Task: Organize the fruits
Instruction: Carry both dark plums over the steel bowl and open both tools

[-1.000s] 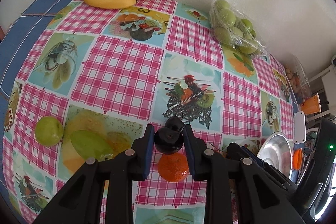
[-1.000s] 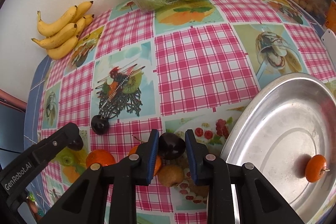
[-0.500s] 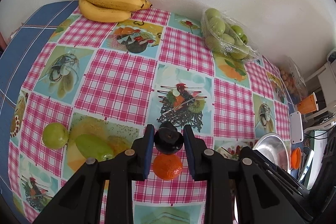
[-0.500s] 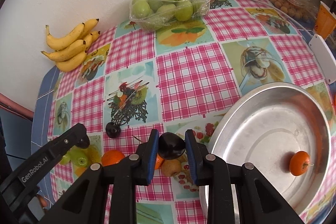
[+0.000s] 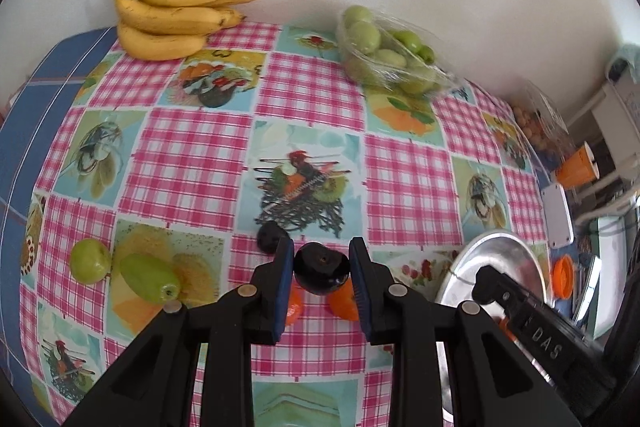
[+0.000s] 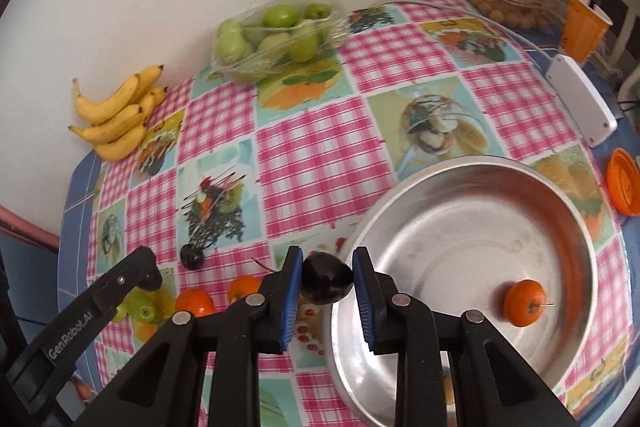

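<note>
Above the checked tablecloth (image 5: 192,163), your left gripper (image 5: 322,269) is clamped on a dark plum (image 5: 321,273), both pads pressing its sides. Your right gripper (image 6: 327,281) is clamped on a second dark plum (image 6: 326,283), just beside the rim of the steel bowl (image 6: 576,227). One orange fruit (image 6: 524,303) sits in that bowl. A third plum (image 6: 192,256) and two oranges (image 6: 194,301) lie on the cloth; bananas (image 5: 172,19) and bagged green fruit (image 5: 384,51) sit by the wall.
</note>
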Tool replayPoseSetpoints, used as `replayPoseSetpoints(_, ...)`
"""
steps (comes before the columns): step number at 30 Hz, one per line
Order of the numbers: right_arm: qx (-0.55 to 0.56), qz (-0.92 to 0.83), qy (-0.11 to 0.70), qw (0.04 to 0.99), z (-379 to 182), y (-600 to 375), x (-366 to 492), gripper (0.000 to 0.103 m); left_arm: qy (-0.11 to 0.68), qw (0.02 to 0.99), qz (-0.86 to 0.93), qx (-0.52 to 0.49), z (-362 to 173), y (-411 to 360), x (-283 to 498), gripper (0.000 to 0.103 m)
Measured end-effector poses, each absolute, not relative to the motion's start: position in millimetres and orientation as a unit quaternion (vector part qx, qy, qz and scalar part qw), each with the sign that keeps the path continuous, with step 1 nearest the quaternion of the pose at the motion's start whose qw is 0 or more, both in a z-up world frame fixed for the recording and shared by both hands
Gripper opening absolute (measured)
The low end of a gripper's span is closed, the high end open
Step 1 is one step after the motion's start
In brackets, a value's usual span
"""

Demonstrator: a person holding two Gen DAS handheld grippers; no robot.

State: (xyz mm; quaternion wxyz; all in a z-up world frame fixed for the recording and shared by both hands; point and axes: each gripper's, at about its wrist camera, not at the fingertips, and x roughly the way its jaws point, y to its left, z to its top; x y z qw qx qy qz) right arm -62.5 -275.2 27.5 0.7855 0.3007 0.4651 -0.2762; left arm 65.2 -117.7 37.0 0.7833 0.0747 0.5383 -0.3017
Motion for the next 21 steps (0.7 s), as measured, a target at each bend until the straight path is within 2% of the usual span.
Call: replayPoseSetpoints(21, 0.375, -0.383, 0.428, 0.728, 19, -354, -152, 0.028, 0.488, 0.727, -0.412, 0.250, 20, -223, -68, 0.029)
